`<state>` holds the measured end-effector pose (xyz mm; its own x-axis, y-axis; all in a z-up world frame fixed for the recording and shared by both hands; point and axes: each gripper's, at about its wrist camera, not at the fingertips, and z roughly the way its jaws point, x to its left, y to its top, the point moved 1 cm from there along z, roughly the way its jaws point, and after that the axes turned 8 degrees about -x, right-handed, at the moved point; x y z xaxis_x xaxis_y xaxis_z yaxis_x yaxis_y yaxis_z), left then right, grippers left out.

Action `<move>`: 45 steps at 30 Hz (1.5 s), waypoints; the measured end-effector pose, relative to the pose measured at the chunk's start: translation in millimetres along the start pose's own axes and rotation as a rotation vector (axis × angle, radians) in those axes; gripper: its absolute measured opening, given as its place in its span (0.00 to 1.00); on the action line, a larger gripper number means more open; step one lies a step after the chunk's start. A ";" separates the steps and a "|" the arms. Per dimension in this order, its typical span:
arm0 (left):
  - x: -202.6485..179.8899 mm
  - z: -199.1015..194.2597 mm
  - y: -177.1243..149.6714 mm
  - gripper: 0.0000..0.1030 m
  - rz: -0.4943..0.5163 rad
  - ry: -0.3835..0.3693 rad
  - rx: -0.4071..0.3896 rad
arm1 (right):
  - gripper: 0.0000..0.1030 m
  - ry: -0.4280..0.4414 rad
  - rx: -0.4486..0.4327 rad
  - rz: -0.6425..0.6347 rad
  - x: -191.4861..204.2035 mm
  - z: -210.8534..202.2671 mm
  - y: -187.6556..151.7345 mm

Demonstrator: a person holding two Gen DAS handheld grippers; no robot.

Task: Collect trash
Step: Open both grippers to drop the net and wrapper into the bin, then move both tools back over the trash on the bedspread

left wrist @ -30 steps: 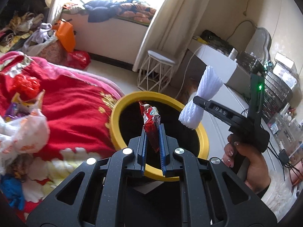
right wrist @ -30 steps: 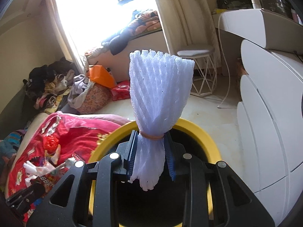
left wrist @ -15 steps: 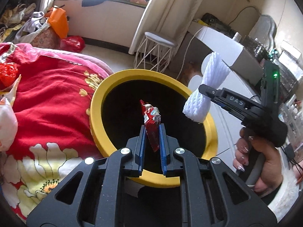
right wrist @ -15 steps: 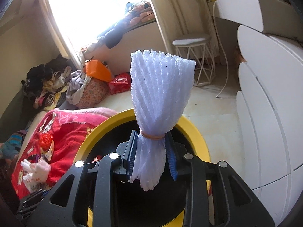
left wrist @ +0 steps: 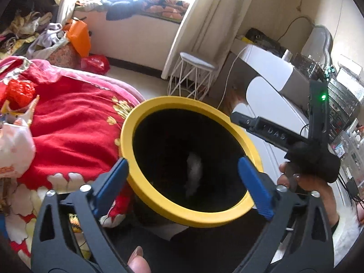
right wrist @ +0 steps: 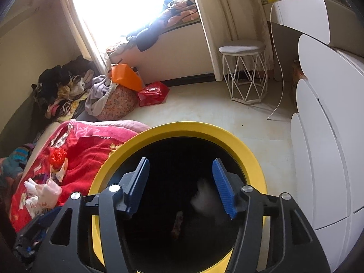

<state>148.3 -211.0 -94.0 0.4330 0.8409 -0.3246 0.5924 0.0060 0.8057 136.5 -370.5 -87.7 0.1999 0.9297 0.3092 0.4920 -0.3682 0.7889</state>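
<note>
A black bin with a yellow rim [left wrist: 127,141] [right wrist: 254,159] stands beside the bed. My left gripper [left wrist: 184,179] is open and empty over its mouth. My right gripper [right wrist: 180,186] is open and empty over the bin too; its side shows in the left wrist view [left wrist: 268,132]. The white foam net [left wrist: 193,173] [right wrist: 204,199] is a blurred pale shape inside the bin. The red wrapper [right wrist: 178,224] shows dimly deeper inside. More trash lies on the red blanket: a red crumpled piece [left wrist: 20,91] [right wrist: 58,155] and a pale plastic bag [left wrist: 13,147] [right wrist: 45,193].
A red floral blanket [left wrist: 75,125] covers the bed at left. A white wire stool [right wrist: 244,72] stands by the curtain. White cabinets [right wrist: 323,136] line the right side. Clothes, an orange bag [right wrist: 126,78] and a red bag [right wrist: 153,93] lie under the window.
Both grippers have opened. The red wrapper and the white foam net have left the jaws and dropped into the bin.
</note>
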 end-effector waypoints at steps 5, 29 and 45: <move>0.9 -18.6 4.7 0.90 0.006 0.040 -0.060 | 0.62 0.004 -0.032 -0.039 10.4 -6.4 1.1; 46.1 -119.8 32.8 0.90 0.018 0.234 -0.240 | 0.76 0.142 -0.111 -0.112 78.6 -44.7 4.0; 95.9 -178.5 40.6 0.90 -0.056 0.351 -0.329 | 0.79 0.262 -0.119 -0.226 148.9 -65.1 -2.4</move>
<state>92.6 -33.6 -4.0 0.1173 0.9658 -0.2311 0.3375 0.1801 0.9239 109.9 -230.9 -9.0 -0.1345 0.9630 0.2335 0.3942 -0.1642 0.9042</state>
